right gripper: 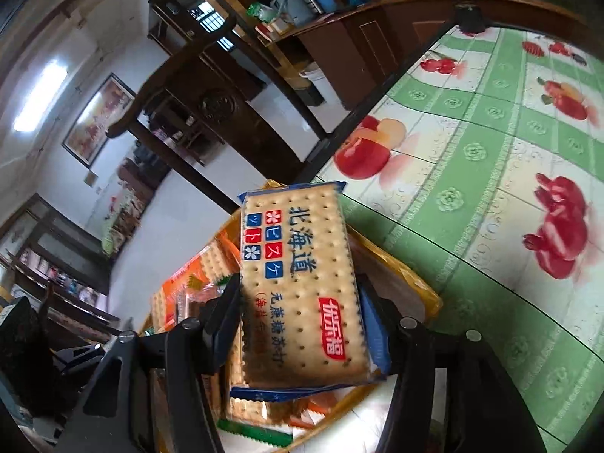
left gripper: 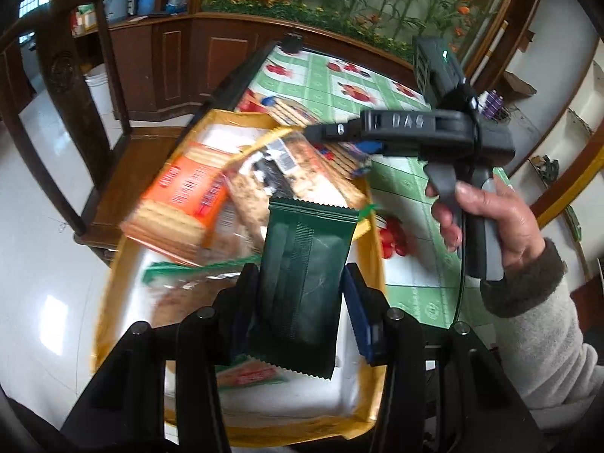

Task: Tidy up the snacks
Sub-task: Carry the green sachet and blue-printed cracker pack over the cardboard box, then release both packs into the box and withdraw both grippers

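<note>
My left gripper is shut on a dark green snack packet and holds it over a yellow-rimmed tray that holds several snack packs, among them an orange cracker pack and a brown speckled pack. My right gripper is shut on a blue-edged cracker pack with Chinese print, held above the same tray. In the left wrist view the right gripper reaches in from the right over the tray's far end, with the blue cracker pack under its tip.
The tray lies at the left edge of a table with a green fruit-print cloth. A dark wooden chair stands beside the table on a white tiled floor. Wooden cabinets line the far wall.
</note>
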Demonstrator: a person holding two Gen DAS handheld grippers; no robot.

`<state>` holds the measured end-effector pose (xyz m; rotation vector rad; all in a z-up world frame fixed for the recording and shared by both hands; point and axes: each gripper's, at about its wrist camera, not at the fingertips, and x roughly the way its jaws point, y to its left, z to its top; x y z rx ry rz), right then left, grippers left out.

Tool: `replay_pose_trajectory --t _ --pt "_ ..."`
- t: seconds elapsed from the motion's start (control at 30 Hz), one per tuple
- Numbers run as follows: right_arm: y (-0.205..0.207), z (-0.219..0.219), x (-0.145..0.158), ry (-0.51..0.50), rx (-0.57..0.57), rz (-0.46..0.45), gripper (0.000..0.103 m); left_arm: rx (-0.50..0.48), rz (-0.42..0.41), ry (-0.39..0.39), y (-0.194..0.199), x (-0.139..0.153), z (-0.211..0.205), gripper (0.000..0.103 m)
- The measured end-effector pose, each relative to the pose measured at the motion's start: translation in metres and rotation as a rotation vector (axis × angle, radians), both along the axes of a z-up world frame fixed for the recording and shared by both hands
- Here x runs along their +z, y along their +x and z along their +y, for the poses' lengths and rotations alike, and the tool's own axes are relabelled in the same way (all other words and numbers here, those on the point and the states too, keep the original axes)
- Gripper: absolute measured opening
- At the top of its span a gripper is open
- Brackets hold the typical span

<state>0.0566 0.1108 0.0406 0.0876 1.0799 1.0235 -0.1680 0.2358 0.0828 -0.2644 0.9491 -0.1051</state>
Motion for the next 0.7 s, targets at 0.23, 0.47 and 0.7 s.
replay_pose_trajectory --t 0.23,0.47,0.7 --pt "-0.014 -0.033 0.036 -0.067 -0.098 -0.18 0.066 -0.029 0.031 0.007 0.005 -0.016 -0.018 0.048" --pt "-0.035 -0.007 0.022 -0.333 -0.101 -0.427 0.066 -0.006 0.08 0.006 0.015 -0.035 -0.023 0.059" --pt "-0.031 -0.01 0.015 -0.365 -0.072 -0.381 0.066 -0.002 0.068 -0.006 0.009 -0.028 -0.022 0.074"
